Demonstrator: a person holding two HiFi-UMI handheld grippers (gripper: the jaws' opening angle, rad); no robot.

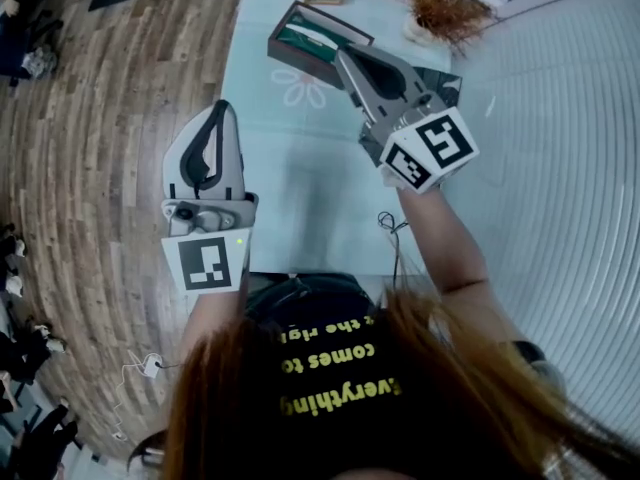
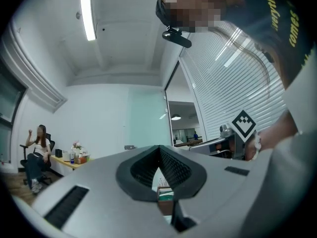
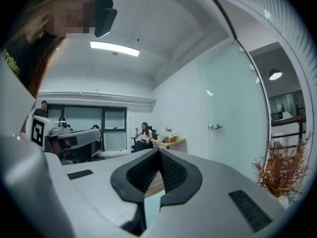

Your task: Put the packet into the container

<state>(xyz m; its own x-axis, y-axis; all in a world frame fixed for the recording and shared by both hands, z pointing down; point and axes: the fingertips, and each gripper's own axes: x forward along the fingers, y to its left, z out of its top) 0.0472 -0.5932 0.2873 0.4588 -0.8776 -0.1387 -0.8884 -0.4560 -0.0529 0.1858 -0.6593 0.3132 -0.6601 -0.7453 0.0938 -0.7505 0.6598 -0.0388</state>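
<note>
- Wood floor surrounds the pale table in the head view. The brown container sits at its far end, and the green-and-white thing inside we take for the packet. The right gripper shows over the container's right end. A careless dip could knock it askew or clip the dried plant nearby.
- Left gripper view: the left gripper has its fingers together on nothing, and the container peeks through below them. Reaching in closed would only shove the packet.
- Right gripper view: fingers together, empty, aimed across the room. We cannot see the container here, so any move risks a blind bump.
</note>
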